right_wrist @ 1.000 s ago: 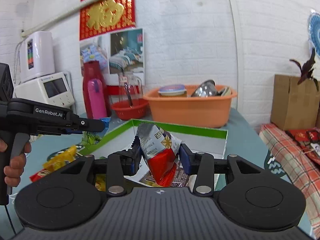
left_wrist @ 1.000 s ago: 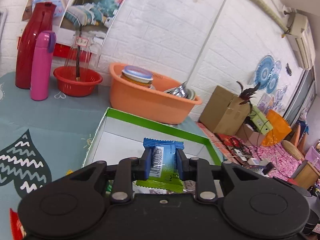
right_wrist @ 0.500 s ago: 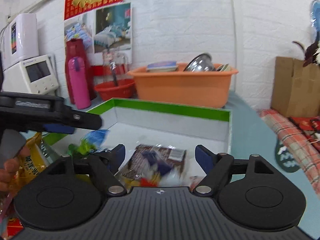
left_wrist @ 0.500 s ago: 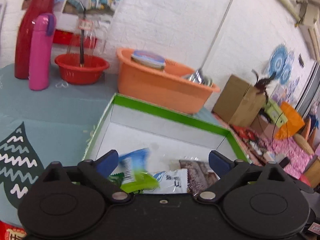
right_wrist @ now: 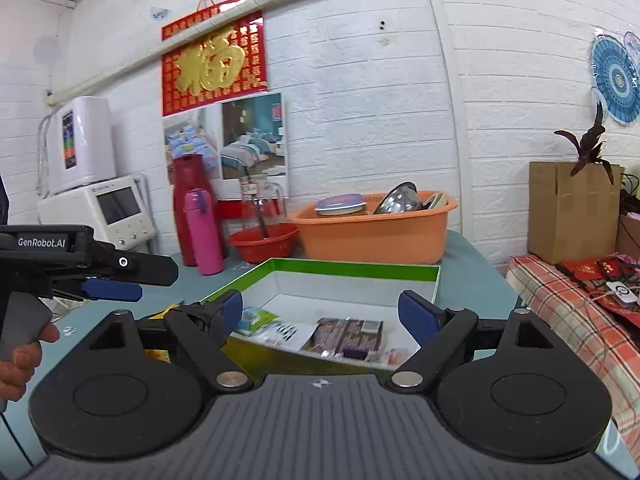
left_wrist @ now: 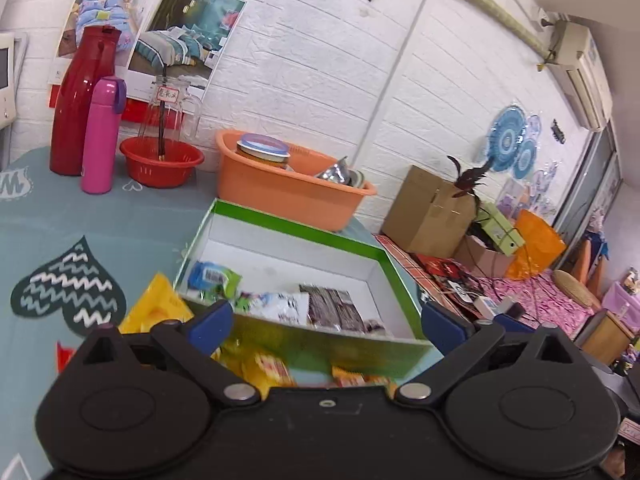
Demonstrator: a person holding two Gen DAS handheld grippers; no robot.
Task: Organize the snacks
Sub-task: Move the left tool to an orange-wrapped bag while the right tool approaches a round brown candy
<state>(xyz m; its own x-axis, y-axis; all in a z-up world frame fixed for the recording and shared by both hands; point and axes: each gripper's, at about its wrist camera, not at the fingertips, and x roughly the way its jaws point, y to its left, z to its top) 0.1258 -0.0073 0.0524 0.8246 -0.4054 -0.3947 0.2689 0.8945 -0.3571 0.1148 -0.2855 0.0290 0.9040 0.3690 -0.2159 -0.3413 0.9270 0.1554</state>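
Over the green-rimmed box of snack packets, left tool and right tool both gape wide, holding nothing.

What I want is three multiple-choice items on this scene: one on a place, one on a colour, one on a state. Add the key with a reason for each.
1. Where does the blue-and-green snack packet lie?
A. Inside the green-rimmed box
B. In an orange basin
C. On a plaid cloth

2. What colour is the small bottle beside the tall red flask?
A. Yellow
B. Pink
C. White

3. How does the left gripper stand?
A. Shut on a packet
B. Open, holding nothing
C. Shut and empty

Key:
1 A, since the packet rests on the box's white floor, near its left corner.
2 B, since the bottle's body is bright pink with a purple cap loop.
3 B, since its blue pads stand wide apart with nothing pressed between them.
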